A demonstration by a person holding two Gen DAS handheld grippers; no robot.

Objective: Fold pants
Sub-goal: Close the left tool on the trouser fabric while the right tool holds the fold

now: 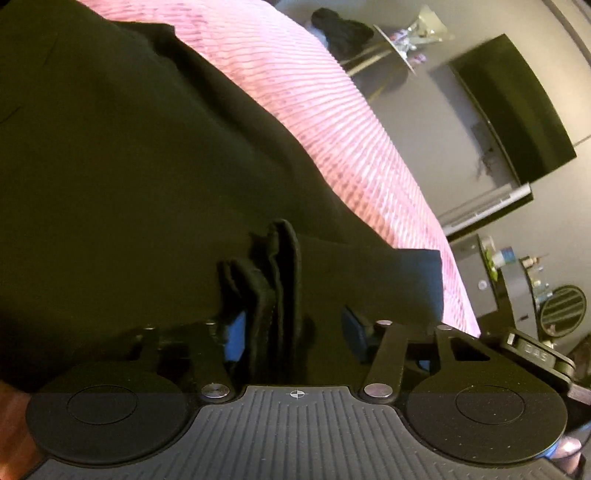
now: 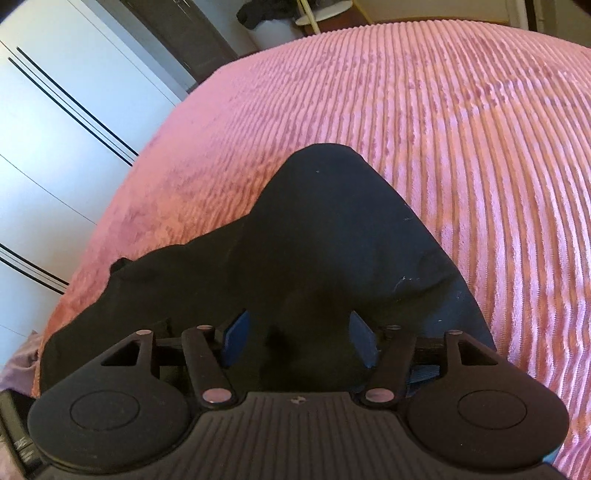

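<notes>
- The black pants (image 1: 129, 177) lie on a bed covered by a pink ribbed blanket (image 1: 332, 110); every place below is given relative to that blanket.
- In the left wrist view the pants cover the near and left part of the blanket, with the pink cloth bare along their far right edge.
- The left gripper (image 1: 291, 332) hangs low over the near edge of the pants, its jaws partly apart.
- A bunched ridge of several cloth layers (image 1: 275, 288) stands up between its blue pads (image 1: 236, 334); the ridge lies against the left pad, while a gap shows before the right pad, so the cloth is between the jaws without being pinched from both sides.
- In the right wrist view the pants (image 2: 314, 236) form a dark mound near the front of the blanket (image 2: 461, 129), tapering to a rounded end toward the blanket's middle.
- The right gripper (image 2: 299, 339) sits on the near part of that mound, jaws fairly wide.
- Black cloth fills the space between its blue pads (image 2: 364, 338); whether the pads press on it I cannot tell.
- Beyond the blanket's far edge stand white cupboard doors (image 2: 48, 122) and a small round table (image 2: 325, 9).
- Off the blanket's right side in the left wrist view a dark screen (image 1: 517, 110) hangs on a grey wall.
</notes>
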